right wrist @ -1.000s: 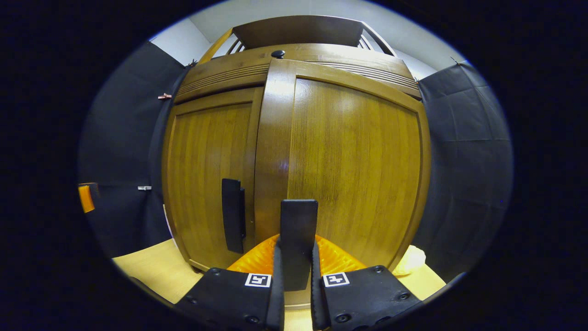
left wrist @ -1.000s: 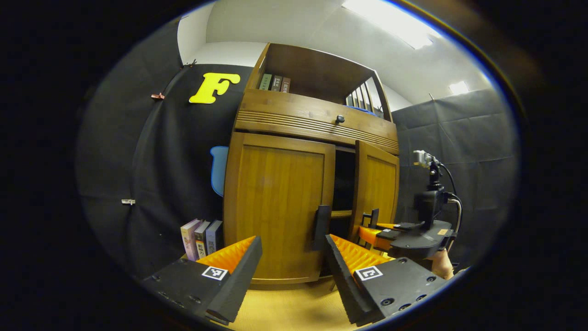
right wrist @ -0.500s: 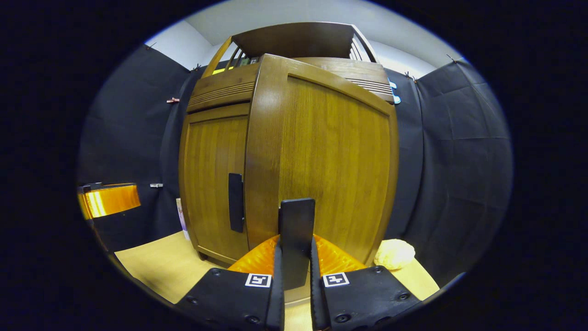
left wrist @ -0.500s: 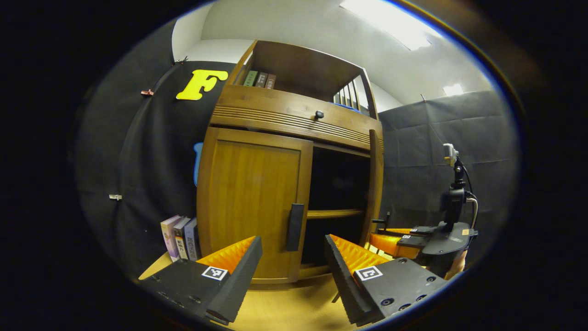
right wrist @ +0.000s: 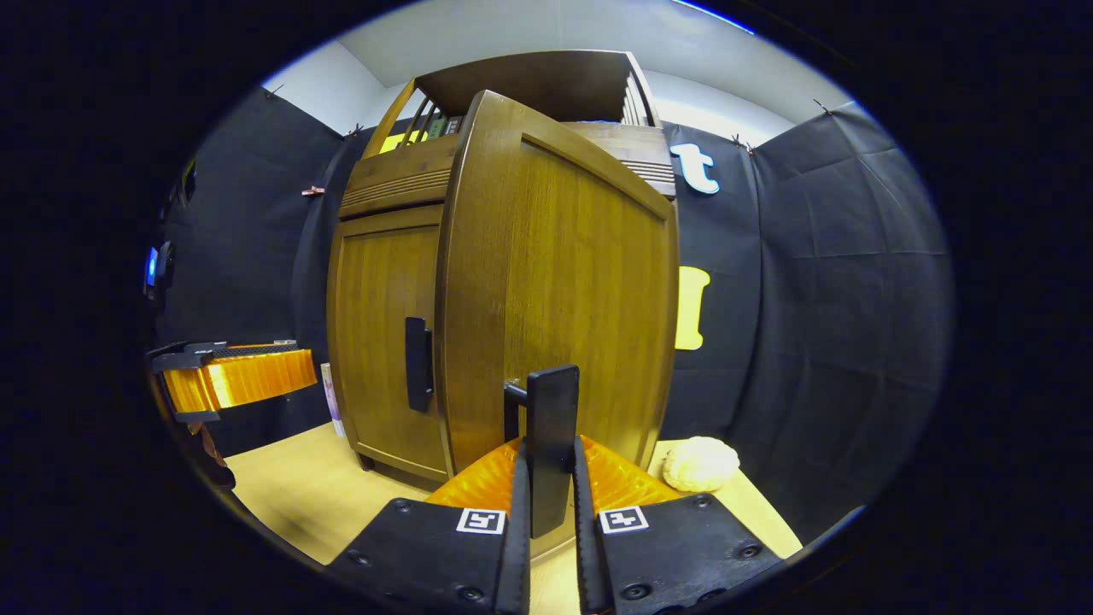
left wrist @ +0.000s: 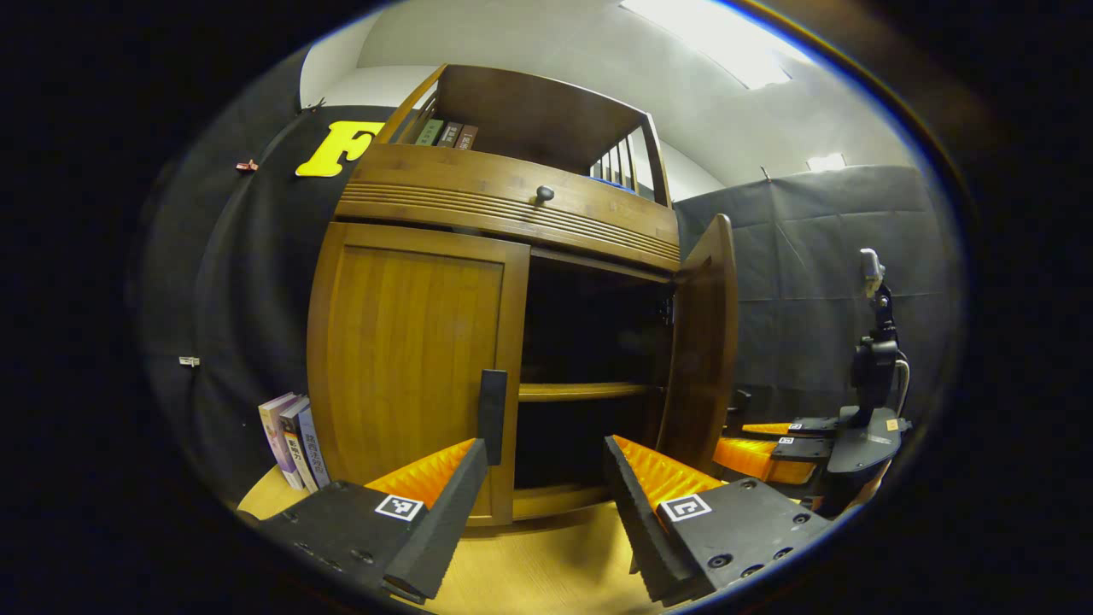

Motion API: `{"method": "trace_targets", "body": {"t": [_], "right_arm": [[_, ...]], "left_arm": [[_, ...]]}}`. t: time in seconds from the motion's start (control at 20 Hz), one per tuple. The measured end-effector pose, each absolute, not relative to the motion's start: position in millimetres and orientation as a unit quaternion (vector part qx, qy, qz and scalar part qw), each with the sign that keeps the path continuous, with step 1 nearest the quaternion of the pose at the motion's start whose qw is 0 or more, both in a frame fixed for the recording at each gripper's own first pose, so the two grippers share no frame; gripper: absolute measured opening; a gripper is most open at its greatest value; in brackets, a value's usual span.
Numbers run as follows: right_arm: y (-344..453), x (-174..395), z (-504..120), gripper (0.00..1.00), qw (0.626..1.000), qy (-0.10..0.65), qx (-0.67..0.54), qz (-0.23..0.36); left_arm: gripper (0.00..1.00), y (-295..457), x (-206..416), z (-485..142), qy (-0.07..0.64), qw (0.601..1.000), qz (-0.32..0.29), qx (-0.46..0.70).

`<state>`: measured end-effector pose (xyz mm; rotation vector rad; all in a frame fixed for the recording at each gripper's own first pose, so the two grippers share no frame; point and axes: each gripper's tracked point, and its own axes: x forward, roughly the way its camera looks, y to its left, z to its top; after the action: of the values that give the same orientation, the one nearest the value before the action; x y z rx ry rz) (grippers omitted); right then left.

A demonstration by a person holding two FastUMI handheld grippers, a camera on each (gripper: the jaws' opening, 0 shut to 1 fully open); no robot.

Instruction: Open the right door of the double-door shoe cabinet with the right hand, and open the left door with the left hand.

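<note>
**benchrat:** Black-cloth booth, pale wooden floor point(left wrist: 546, 572), and the shoe cabinet point(left wrist: 504, 201) is the anchor for everything. Going left to right off it: a few books point(left wrist: 290, 436) stand just left of the cabinet's base, then the left door point(left wrist: 410, 359), shut flat against the frame, with its dark vertical handle point(left wrist: 492, 404) on the edge nearest the middle. Right of that is the dark open half with a shelf point(left wrist: 585, 391) across it, then the right door point(left wrist: 704, 342) swung well out on its hinge side.

**hingefan:** So who's got what?

**benchrat:** Right gripper point(right wrist: 546, 504) is clenched on the right door's handle point(right wrist: 552, 444), both fingers pinching the upright bar. You can see it from the left gripper view too, low beside that door. Left gripper point(left wrist: 545, 465) is spread wide and holding nothing.

**hingefan:** And the left handle from there?

**benchrat:** That's the bit that matters, I reckon. The handle sits ahead of the left gripper and a touch toward its left finger point(left wrist: 444, 483), just above the tip, not between the fingers yet. Long axis is vertical, so the side-by-side fingers already suit it. My guess: nudge left and forward to straddle the bar, squeeze, pull. The left hand is clearly the nearer one. Right door looks done or nearly so.
</note>
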<state>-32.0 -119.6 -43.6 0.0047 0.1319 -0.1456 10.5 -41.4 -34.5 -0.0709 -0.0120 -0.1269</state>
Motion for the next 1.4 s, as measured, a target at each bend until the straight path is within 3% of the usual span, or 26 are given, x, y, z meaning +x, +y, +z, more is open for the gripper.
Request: {"method": "trace_targets", "body": {"t": [0.05,0.1,0.15,0.4,0.6,0.75,0.8,0.9,1.0,1.05,1.25,1.3,1.35,1.4], "right_arm": [[-125,-38,-44,0.25,0.995,0.067,0.001,-0.078],[-129,-42,-43,0.20,0.994,0.068,0.001,-0.082],[-134,-44,-43,0.25,0.994,0.068,0.001,-0.087],[-157,-59,-40,0.20,0.992,0.066,0.002,-0.106],[-177,-71,-38,0.24,0.990,0.066,-0.005,-0.124],[-200,-81,-38,0.20,0.987,0.067,-0.013,-0.148],[-208,-85,-39,0.10,0.986,0.069,-0.009,-0.153],[-222,-94,-37,0.14,0.983,0.072,-0.005,-0.166],[-235,-97,-39,0.10,0.983,0.073,0.008,-0.170],[-238,-99,-40,0.14,0.982,0.075,0.015,-0.173],[-260,-113,-36,0.14,0.975,0.070,0.003,-0.209],[-269,-124,-32,0.10,0.973,0.063,-0.007,-0.223],[-276,-135,-27,0.14,0.971,0.054,-0.013,-0.232],[-273,-140,-22,0.10,0.974,0.047,-0.005,-0.221]], "left_arm": [[0.86,-46,12,-35,-0.006,0.997,-0.066,-0.036],[0.86,-50,13,-34,-0.007,0.997,-0.070,-0.036],[0.86,-56,15,-34,-0.007,0.996,-0.075,-0.036],[0.82,-77,19,-34,-0.011,0.996,-0.090,-0.022],[0.82,-90,21,-31,-0.018,0.995,-0.097,-0.021],[0.84,-99,22,-31,-0.018,0.995,-0.100,-0.021],[0.84,-101,24,-32,-0.017,0.994,-0.101,-0.021],[0.84,-105,27,-33,-0.015,0.994,-0.102,-0.021],[0.82,-107,29,-36,-0.013,0.995,-0.099,-0.019],[0.82,-108,31,-36,-0.012,0.995,-0.097,-0.020],[0.82,-107,35,-42,-0.004,0.995,-0.091,-0.026],[0.82,-106,36,-42,-0.004,0.996,-0.088,-0.027],[0.84,-106,37,-42,-0.003,0.996,-0.085,-0.028],[0.85,-104,37,-43,-0.003,0.996,-0.082,-0.028]]}}
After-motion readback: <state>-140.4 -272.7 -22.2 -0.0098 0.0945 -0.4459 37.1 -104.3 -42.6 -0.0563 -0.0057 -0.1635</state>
